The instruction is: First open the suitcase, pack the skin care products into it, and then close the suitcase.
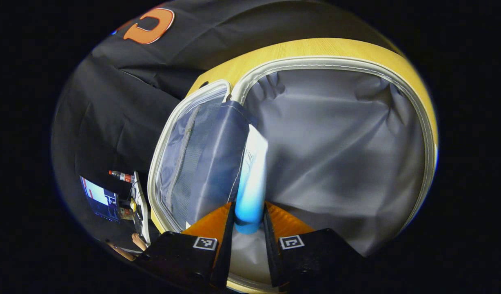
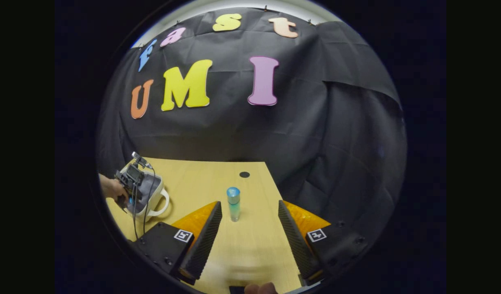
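My left gripper (image 1: 249, 212) is clamped on a white-and-blue tube (image 1: 252, 179), held over the grey lining of the open suitcase (image 1: 340, 163). My right gripper (image 2: 249, 216) has its fingers spread wide apart above the wooden table (image 2: 201, 179), aimed at a small upright blue-capped bottle (image 2: 233, 203).

Left gripper (image 1: 249, 222), in the left gripper view: two black fingers with ribbed inner pads, backed by orange ridged wedges. Each sits on a black block bearing a small square black-and-white marker.

Right gripper (image 2: 249, 222), in the right gripper view: the same build, with dark ribbed fingers (image 2: 203, 241), orange wedges behind them, and black blocks with square markers and small screws.

Farther off in the right gripper view, the other gripper appears as a dark body with a small mounted device on top and thin black cables trailing down, gripped by a bare hand (image 2: 111, 188).
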